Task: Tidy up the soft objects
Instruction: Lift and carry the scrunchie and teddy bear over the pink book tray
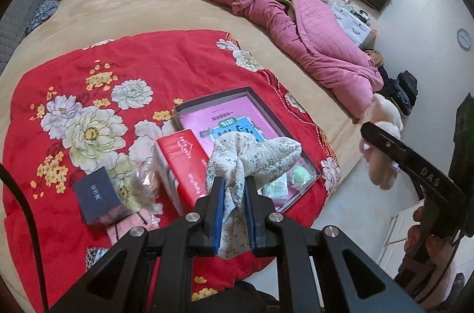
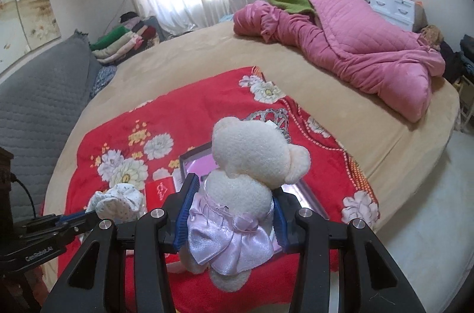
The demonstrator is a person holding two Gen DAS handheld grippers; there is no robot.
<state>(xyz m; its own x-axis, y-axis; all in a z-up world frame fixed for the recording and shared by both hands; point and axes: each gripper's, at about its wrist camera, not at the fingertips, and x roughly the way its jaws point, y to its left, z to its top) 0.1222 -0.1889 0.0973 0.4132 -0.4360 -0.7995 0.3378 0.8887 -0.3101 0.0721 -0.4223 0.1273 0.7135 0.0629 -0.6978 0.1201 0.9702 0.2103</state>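
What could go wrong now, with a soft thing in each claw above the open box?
The floral cloth is pinched only by a bunched end in the left claw, so it may slip. The plush bear in the right claw hides the open box, so a drop may miss.

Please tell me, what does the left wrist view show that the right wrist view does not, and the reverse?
Only the left wrist view shows the small dark grey box, the round white wall clock and the shallow box's contents.

Only the right wrist view shows the silver tiara, the floral wall painting and the grey quilted sofa.

Both show the floral white cloth in the left gripper, the cream plush bear in the right gripper, and the red floral blanket.
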